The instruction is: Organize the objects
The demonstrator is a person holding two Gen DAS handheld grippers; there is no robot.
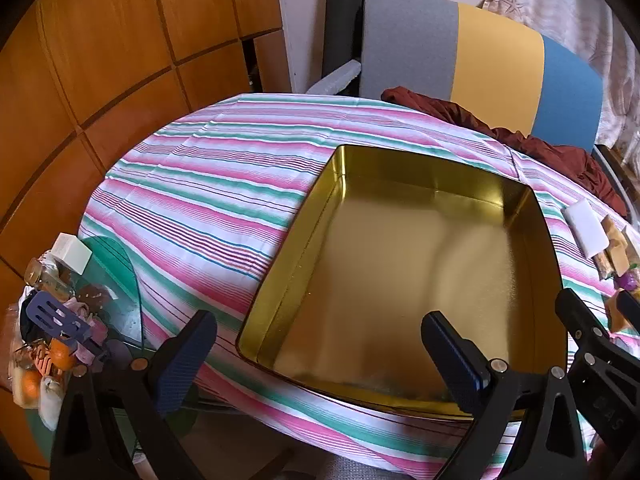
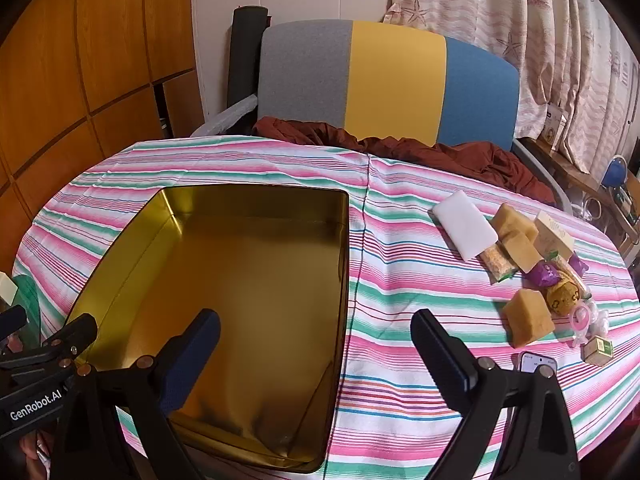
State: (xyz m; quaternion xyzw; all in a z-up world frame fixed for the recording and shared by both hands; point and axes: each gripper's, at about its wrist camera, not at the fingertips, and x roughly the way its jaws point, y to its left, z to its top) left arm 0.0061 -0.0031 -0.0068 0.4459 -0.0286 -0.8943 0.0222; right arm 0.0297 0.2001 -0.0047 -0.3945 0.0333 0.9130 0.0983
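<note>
A gold metal tin [image 1: 400, 264] [image 2: 240, 280] lies open and empty on the striped tablecloth. My left gripper [image 1: 320, 344] hovers open over the tin's near left corner, nothing between its fingers. My right gripper [image 2: 316, 340] hangs open above the tin's right wall, also empty. To the right of the tin lies a cluster of small items: a white block [image 2: 466, 224], tan sponges [image 2: 528, 322], a snack bar [image 2: 498, 266], a purple wrapper [image 2: 544, 274], a cream box [image 2: 554, 234], a pink ring [image 2: 580, 316] and a small green box [image 2: 598, 350]. In the left wrist view only the white block [image 1: 586, 226] and some neighbours show at the right edge.
A phone [image 2: 536, 362] lies near the table's front right. A maroon cloth [image 2: 420, 148] and a grey, yellow and blue chair back [image 2: 396, 80] stand behind the table. A cluttered glass side table [image 1: 108, 264] with a bottle, box and oranges sits at the left. Wooden panels line the left wall.
</note>
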